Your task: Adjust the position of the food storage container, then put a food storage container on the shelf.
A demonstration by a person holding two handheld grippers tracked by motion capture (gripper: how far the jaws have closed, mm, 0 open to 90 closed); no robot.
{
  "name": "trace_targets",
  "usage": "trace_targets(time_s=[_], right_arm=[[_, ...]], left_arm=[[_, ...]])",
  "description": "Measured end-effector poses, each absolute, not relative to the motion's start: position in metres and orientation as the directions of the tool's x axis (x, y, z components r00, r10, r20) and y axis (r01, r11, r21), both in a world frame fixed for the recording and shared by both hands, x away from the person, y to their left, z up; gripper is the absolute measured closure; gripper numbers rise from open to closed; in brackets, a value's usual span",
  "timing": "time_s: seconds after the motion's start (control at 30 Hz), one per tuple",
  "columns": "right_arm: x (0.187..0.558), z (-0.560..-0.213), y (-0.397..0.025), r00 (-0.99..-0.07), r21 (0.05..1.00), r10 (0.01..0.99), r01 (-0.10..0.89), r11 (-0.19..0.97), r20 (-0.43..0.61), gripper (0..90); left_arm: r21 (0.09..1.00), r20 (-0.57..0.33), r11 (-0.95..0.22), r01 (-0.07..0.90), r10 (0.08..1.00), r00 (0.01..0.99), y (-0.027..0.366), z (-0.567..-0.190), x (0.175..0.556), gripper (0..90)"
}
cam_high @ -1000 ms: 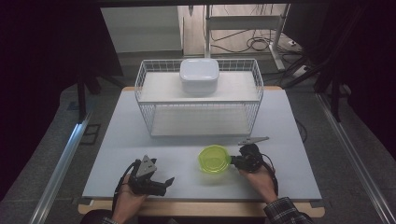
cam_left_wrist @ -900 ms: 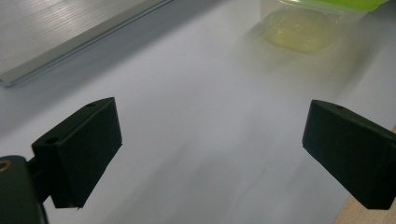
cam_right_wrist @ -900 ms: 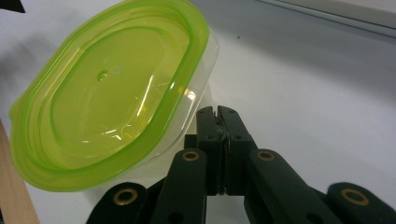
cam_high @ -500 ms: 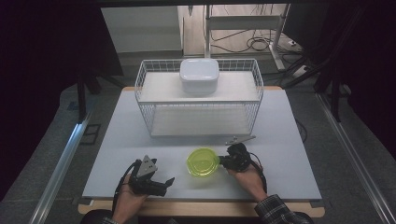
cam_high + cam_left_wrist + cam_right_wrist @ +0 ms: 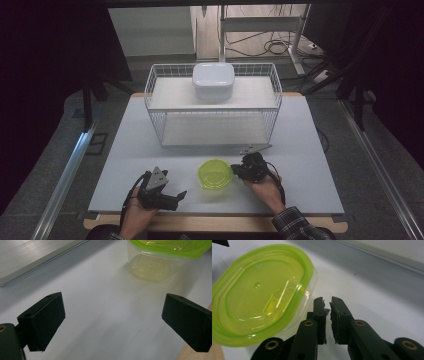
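- Near the front edge of the counter [image 5: 310, 150], a green-lidded container [image 5: 215, 173] sits upright between the two hands, its lid on.
- Right tongs [image 5: 243, 170] lie just to the container's right; from the high view they look to be touching its rim or very nearly so, but I cannot tell which.
- Seen in the right gripper view, the right tongs [image 5: 327, 305] are clenched, the jaws all but meeting with nothing between them, and the container [image 5: 259, 293] lies just beside them to the left, not gripped.
- Left tongs [image 5: 176, 196] rest near the counter's front edge, to the left of the container and a little nearer the person, clearly apart from it.
- Seen in the left gripper view, the left tongs [image 5: 113, 320] are released, jaws wide apart over bare counter, with the container [image 5: 160, 257] ahead of them and toward the right jaw.
- Farther back stands a white wire basket [image 5: 270, 115] with a white lidded box [image 5: 213, 80] resting on its top, well apart from both tongs.
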State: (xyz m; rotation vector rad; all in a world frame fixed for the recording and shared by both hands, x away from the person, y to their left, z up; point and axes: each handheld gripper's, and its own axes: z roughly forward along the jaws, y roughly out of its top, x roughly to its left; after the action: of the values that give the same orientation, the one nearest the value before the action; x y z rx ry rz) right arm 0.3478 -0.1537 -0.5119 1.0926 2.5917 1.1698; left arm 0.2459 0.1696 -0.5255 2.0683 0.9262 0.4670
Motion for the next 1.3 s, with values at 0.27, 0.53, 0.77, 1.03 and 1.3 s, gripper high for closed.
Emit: trace_targets(time_s=[0.27, 0.53, 0.77, 1.03, 1.3], right_arm=[[0.348, -0.505, -0.165, -0.721, 0.701, 0.678, 0.556, 0.446, 0.141, 70.4], [0.346, -0.497, -0.176, -0.710, 0.712, 0.702, 0.520, 0.472, 0.054, 53.2], [0.342, -0.493, -0.182, -0.707, 0.741, 0.707, 0.482, 0.469, 0.012, 36.9], [0.341, -0.495, -0.189, -0.693, 0.748, 0.721, 0.472, 0.467, -0.014, 17.7], [0.342, -0.500, -0.189, -0.710, 0.740, 0.705, 0.473, 0.479, -0.002, 5.6]], left_arm=[[0.794, 0.008, -0.408, 0.451, 0.748, 0.663, 0.170, -0.526, 0.246, 4.5], [0.793, 0.005, -0.406, 0.454, 0.749, 0.662, 0.170, -0.526, 0.246, 4.6], [0.793, 0.004, -0.405, 0.454, 0.750, 0.661, 0.171, -0.526, 0.246, 4.6], [0.792, 0.004, -0.405, 0.456, 0.751, 0.661, 0.172, -0.526, 0.246, 4.6], [0.791, 0.005, -0.408, 0.456, 0.750, 0.662, 0.171, -0.527, 0.247, 4.6]])
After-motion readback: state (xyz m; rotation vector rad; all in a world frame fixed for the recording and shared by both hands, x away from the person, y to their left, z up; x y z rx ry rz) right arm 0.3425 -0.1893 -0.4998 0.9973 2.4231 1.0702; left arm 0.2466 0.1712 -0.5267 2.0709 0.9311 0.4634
